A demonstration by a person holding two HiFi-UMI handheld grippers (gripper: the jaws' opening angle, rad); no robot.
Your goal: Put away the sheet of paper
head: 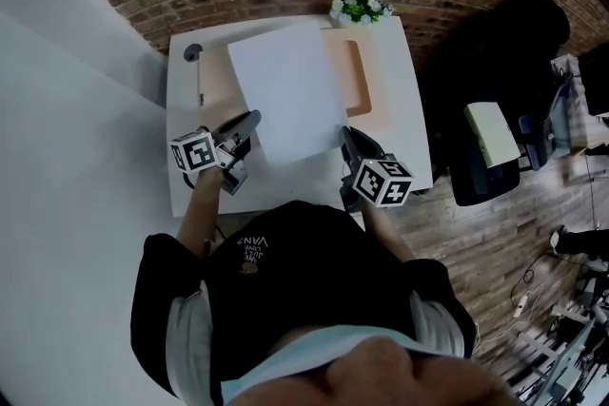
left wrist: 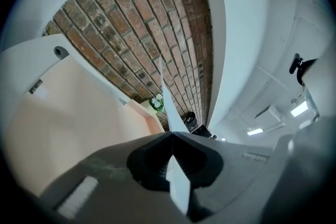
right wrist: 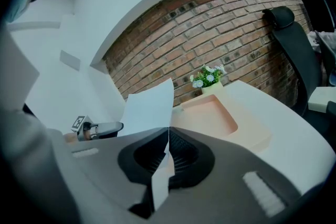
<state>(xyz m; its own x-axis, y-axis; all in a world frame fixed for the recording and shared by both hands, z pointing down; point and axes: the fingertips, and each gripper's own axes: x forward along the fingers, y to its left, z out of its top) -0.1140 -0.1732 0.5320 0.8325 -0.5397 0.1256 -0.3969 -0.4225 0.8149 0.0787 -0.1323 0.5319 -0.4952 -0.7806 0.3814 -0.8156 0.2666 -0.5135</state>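
Carry step: left gripper (head: pixel 251 118) and right gripper (head: pixel 347 134) both pinch flat white paper sheet (head: pixel 290 95). Next, likely lower it into peach rectangular tray (head: pixel 377 92), 12 o'clock.

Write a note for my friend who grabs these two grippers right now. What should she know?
Left gripper: shut on the left edge of the sheet of paper, near its near corner.
Right gripper: shut on the near right corner.
Paper: held up over the peach tray on the white table, not lying in it.
Done: the paper is off the table.
Left: probably lower it flat into the tray, then open both grippers.
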